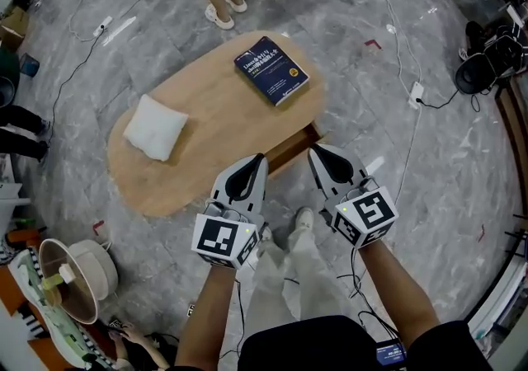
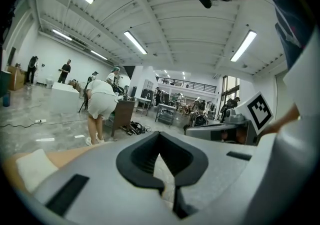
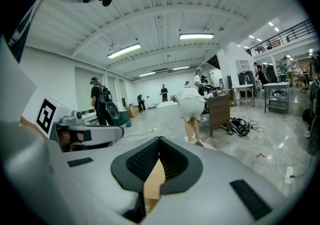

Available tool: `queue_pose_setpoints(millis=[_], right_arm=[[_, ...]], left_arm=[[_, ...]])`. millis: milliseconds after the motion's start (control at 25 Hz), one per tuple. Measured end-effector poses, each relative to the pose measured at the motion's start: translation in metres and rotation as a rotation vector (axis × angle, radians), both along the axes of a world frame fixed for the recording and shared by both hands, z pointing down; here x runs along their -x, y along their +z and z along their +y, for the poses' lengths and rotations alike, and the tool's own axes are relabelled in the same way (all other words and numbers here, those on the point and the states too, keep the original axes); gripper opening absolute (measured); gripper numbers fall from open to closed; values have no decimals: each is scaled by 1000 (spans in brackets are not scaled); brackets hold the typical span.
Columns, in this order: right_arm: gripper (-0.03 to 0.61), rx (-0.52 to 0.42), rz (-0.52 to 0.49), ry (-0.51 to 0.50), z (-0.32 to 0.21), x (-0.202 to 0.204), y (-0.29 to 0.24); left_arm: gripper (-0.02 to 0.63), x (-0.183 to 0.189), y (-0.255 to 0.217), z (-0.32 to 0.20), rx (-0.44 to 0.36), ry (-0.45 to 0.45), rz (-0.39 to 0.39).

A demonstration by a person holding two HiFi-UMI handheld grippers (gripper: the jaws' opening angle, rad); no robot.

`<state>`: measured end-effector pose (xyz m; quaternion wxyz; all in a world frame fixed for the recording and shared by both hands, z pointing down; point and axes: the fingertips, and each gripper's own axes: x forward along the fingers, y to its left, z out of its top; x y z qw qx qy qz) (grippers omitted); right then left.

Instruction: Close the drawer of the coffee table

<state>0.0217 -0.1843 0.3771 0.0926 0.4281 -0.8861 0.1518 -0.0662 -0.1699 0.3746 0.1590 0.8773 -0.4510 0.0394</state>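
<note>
Head view shows the drawer [image 1: 290, 152] drawn partly out from under the near edge of the oval worktop [image 1: 210, 126], on which a blue book [image 1: 271, 70] and a white cushion [image 1: 157, 128] are laid, so the closing is judged not yet done. The left tool [image 1: 261, 160] and the right tool [image 1: 315, 151] are each held with jaws brought together on nothing, tips pointed at the drawer front, though contact cannot be confirmed. An inward push is what is left.
</note>
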Motion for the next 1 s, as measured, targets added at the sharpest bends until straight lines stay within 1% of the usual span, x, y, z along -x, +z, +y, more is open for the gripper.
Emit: queue_pose_setpoints(millis=[200, 440, 720, 1000], right_arm=[[14, 5, -4, -6, -3, 2, 20], [14, 30, -1, 2, -6, -2, 46], [14, 61, 25, -5, 2, -4, 86], [14, 92, 25, 16, 6, -6, 117]], left_arm=[[2, -2, 20, -2, 16, 29, -10], [2, 3, 49, -2, 49, 15, -13], [2, 0, 90, 4, 90, 8, -12], [2, -5, 122, 13, 132, 10, 1]])
